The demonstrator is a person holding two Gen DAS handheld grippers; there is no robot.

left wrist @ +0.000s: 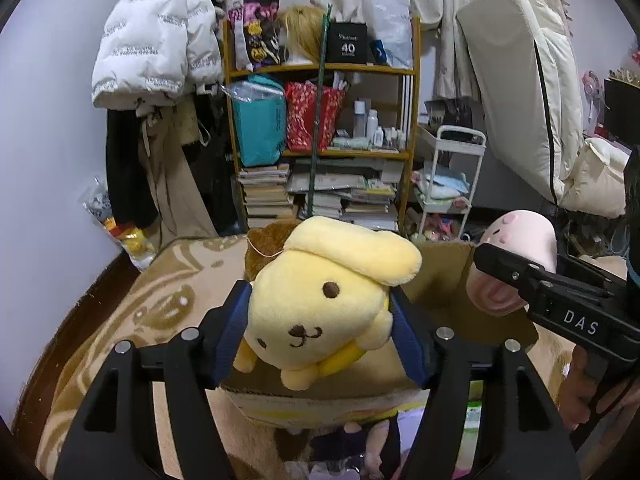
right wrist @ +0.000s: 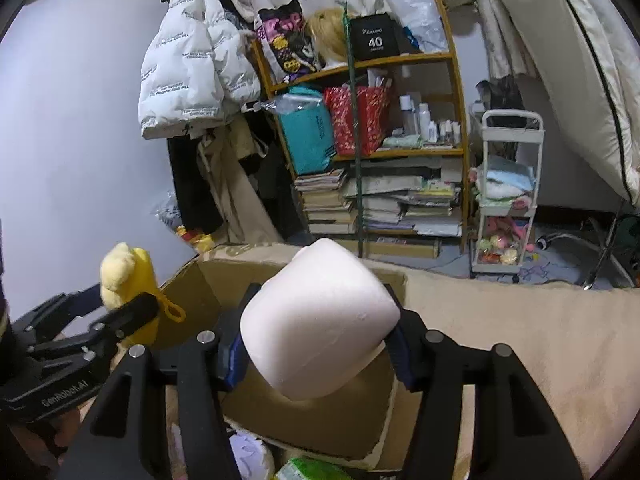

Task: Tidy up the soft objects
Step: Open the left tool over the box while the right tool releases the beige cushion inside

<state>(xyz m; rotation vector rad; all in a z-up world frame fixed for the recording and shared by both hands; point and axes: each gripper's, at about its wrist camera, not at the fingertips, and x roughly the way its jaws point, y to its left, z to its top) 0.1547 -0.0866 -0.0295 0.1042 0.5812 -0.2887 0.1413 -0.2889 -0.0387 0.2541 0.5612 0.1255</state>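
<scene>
Left gripper (left wrist: pixel 320 328) holds the yellow plush dog with a beret and brown embroidered face (left wrist: pixel 320 300), its blue pads pressed on the toy's two sides. Right gripper (right wrist: pixel 316 332) clamps a pale pink, rounded soft toy (right wrist: pixel 320 316) between its own padded fingers in the same way. Both toys hang over an open brown cardboard box (right wrist: pixel 208 288) that sits on a beige patterned blanket (left wrist: pixel 180 292); the box's raised flaps stand just beside each load.

In the left wrist view the right gripper comes in from the right edge, the pink toy showing a printed face. A brown plush shape (left wrist: pixel 264 244) peeks out behind the dog's head, mostly covered.

Beyond the box stands a wooden shelf unit (left wrist: pixel 412 92) crammed with bags, bottles and stacked books, a white puffer jacket (left wrist: pixel 156 40) hanging to its left, and a small white trolley (right wrist: pixel 508 196) of soft items to its right. A large cream cushion (left wrist: pixel 520 88) leans against the far side.

The box's contents are largely hidden by the gripper bodies; only scraps of purple, pink and green show at the bottom edges, too cropped to identify.
</scene>
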